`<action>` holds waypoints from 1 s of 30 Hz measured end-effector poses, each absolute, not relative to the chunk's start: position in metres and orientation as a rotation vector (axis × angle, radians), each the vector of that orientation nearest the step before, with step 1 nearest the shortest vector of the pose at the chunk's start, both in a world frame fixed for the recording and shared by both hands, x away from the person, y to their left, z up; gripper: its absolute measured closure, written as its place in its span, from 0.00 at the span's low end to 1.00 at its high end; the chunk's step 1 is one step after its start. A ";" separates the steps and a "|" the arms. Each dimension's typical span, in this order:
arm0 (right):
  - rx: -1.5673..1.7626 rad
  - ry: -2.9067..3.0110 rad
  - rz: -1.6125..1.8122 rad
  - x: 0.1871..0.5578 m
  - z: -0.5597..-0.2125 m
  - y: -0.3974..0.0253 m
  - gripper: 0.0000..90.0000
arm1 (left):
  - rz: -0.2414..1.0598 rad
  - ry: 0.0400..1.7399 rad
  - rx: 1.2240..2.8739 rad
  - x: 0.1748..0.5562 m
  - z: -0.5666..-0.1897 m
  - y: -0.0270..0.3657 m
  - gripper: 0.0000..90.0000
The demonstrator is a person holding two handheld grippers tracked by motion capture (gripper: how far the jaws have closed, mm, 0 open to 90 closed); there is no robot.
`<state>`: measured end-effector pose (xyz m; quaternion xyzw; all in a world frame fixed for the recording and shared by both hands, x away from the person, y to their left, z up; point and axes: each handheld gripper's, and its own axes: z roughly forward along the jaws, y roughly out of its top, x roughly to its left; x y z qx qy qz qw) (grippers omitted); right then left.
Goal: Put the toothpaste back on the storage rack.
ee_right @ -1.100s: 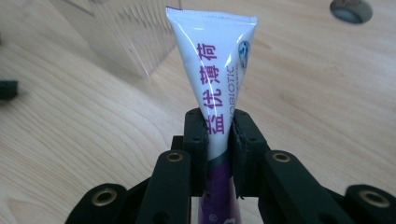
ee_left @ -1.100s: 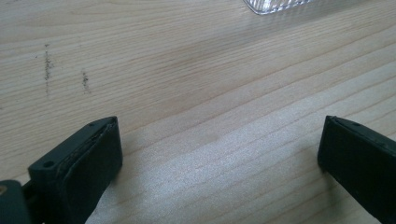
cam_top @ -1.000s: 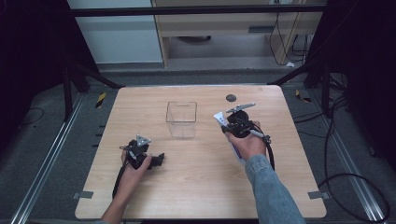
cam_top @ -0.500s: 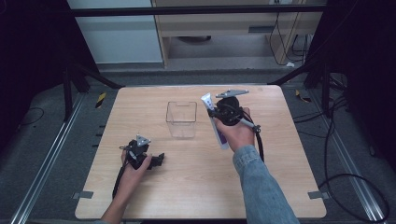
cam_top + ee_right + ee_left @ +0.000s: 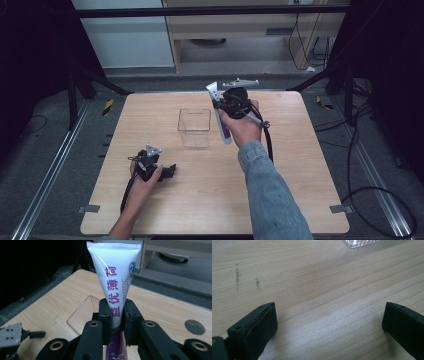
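Quick count: one toothpaste tube [image 5: 220, 113], one clear plastic box [image 5: 194, 128], two grippers, one wooden table [image 5: 300, 165].

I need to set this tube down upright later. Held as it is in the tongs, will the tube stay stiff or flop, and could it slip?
The tube looks like soft plastic, and the right tongs pinch it mid-body, so it probably dents rather than resists. Its flat crimped end stands straight above them, so it likely won't flop. The glossy skin might slip if the grip eases.
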<state>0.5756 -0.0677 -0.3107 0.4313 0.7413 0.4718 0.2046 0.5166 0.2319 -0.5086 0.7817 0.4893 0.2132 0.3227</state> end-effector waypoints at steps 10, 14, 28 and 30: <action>1.195 2.003 1.352 0.591 -0.298 -0.051 0.87 | 0.558 1.284 2.053 0.517 -0.508 0.232 0.00; 1.178 1.995 1.358 0.596 -0.294 -0.044 0.87 | 0.558 1.284 2.053 0.517 -0.508 0.232 0.00; 1.166 1.962 1.371 0.603 -0.288 -0.030 0.87 | 0.558 1.284 2.052 0.517 -0.509 0.232 0.00; 1.163 1.959 1.368 0.605 -0.288 -0.028 0.87 | 0.558 1.284 2.052 0.517 -0.509 0.232 0.00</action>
